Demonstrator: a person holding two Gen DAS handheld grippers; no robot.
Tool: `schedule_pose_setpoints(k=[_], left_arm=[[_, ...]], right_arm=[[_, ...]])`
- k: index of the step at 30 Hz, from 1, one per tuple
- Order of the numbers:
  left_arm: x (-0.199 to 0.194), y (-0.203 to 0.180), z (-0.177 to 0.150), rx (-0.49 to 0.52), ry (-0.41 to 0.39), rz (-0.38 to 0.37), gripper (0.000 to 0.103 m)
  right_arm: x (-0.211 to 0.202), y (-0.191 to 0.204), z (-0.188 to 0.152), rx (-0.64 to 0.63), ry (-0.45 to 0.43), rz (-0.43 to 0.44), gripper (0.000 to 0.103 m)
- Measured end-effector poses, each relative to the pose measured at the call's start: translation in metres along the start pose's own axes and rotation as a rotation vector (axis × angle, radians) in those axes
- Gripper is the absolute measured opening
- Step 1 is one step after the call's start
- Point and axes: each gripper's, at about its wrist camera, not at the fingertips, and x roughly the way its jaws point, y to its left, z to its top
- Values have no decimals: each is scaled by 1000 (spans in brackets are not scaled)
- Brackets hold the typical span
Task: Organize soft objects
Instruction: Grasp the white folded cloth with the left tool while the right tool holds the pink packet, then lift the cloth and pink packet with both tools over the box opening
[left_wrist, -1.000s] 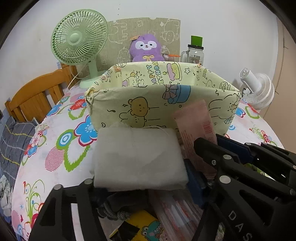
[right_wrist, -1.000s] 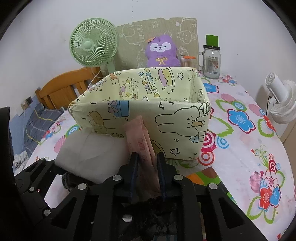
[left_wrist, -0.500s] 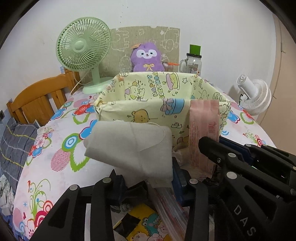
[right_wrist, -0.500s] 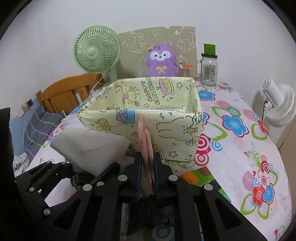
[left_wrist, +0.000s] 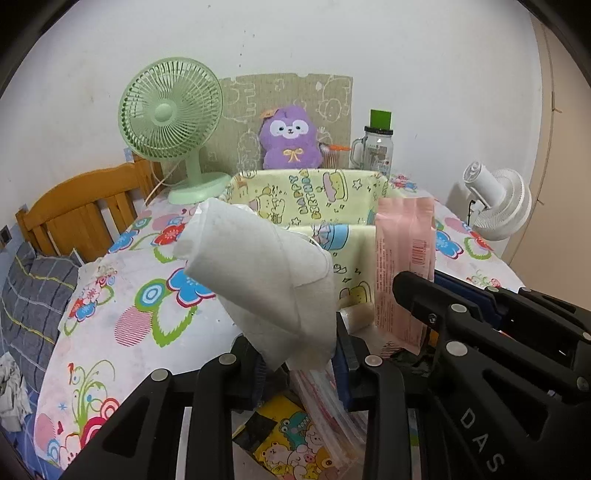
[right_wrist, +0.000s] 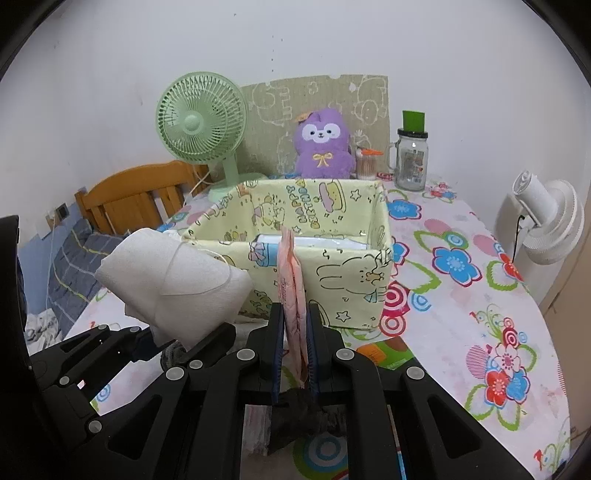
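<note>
My left fingers (left_wrist: 295, 354) are closing on the white cloth (left_wrist: 258, 280) (right fingers (right_wrist: 293, 343) clamp the pink packet (right_wrist: 291, 280)); ahead, either floppy piece could snag the fabric bin (right_wrist: 354, 280) rim.

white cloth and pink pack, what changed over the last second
The left gripper closed its fingers on the white cloth, which lay flat, and raised it; its jaws are closing, cloth between them. The right gripper, shut on the pink pack, lifted it toward the rim of the fabric box. Box, fans and plush stayed put.
</note>
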Motion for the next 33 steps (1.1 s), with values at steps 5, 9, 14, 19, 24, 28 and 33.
schedule_pose_setpoints(k=[5, 9, 14, 19, 24, 28, 33], left_arm=[[-19, -4, 6, 4, -34, 4, 30], [-35, -6, 11, 2, -68, 5, 30], [-51, -9, 16, 9, -95, 4, 30], [-63, -10, 23, 19, -111, 7, 30], [-68, -11, 32, 31, -122, 3, 30], [-70, -12, 39, 40, -133, 3, 30], [-68, -13, 48, 48, -144, 2, 30]], right_arm=[[-19, 2, 6, -3, -32, -2, 14], [-36, 2, 12, -9, -60, -17, 14], [-54, 4, 17, -7, -87, -31, 14], [-68, 4, 22, 3, -103, -46, 14], [-74, 3, 28, 13, -112, -61, 14], [-75, 0, 36, 18, -122, -69, 14], [-74, -2, 45, 21, -129, -75, 14]])
